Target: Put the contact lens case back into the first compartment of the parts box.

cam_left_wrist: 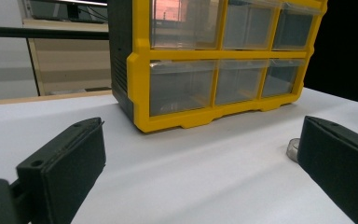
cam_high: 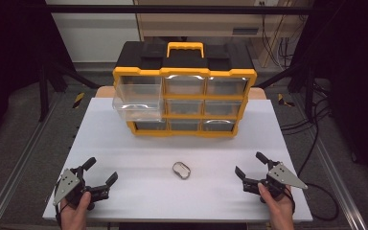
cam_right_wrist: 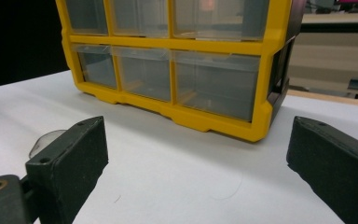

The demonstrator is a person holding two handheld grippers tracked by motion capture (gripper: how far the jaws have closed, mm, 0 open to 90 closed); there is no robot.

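Left gripper [cam_high: 100, 178] and right gripper [cam_high: 250, 163], both hand-held, low, jaws wide apart.

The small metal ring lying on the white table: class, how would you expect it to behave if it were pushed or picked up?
The ring looks thin and shiny, so it is probably stiff and light. Lying flat on the smooth table, it would likely slide rather than roll. Its low profile may make it slip from a claw.

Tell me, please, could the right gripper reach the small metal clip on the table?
Probably yes: the right gripper stands open, and only bare white table lies between it and the metal clip.
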